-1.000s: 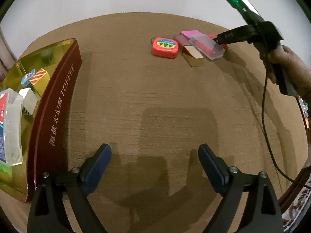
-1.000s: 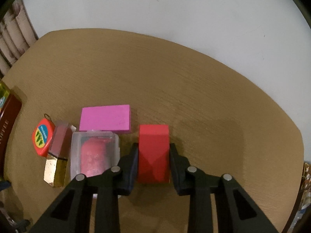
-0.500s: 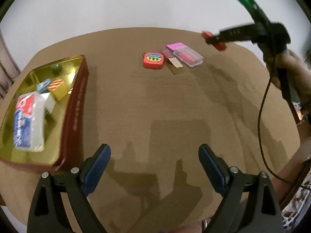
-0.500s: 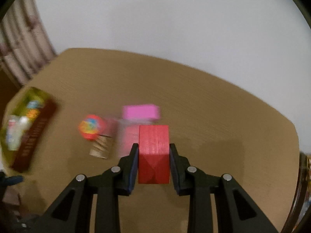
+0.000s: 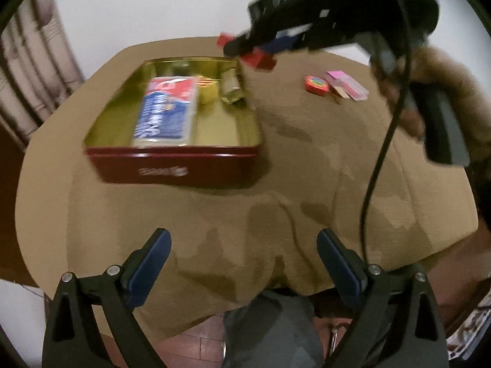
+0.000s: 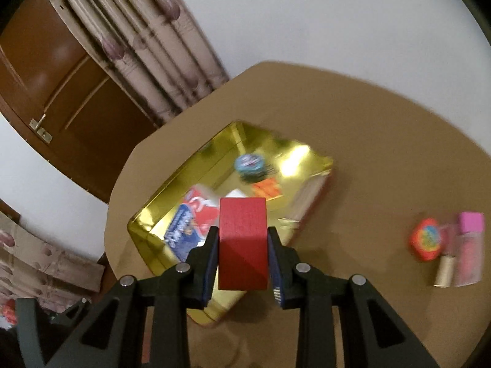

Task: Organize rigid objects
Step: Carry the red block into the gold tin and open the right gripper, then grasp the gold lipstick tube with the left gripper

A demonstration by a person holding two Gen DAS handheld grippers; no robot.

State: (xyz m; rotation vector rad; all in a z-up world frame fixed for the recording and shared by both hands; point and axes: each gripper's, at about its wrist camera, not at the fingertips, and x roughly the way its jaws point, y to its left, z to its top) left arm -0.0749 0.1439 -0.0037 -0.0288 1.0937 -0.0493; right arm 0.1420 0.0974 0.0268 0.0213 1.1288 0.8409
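Right gripper (image 6: 242,253): clamped on red rectangular wooden block (image 6: 242,233), held above gold-lined maroon metal tin (image 5: 172,168). Left gripper (image 5: 244,263): opening wider, nothing between jaws, above brown table (image 5: 307,184).

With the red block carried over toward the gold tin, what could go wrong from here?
1. The tin already holds a blue-and-red packet and small items, so the red block in the right gripper may land on them.
2. Released near the tin's rim, it might tip out onto the table.
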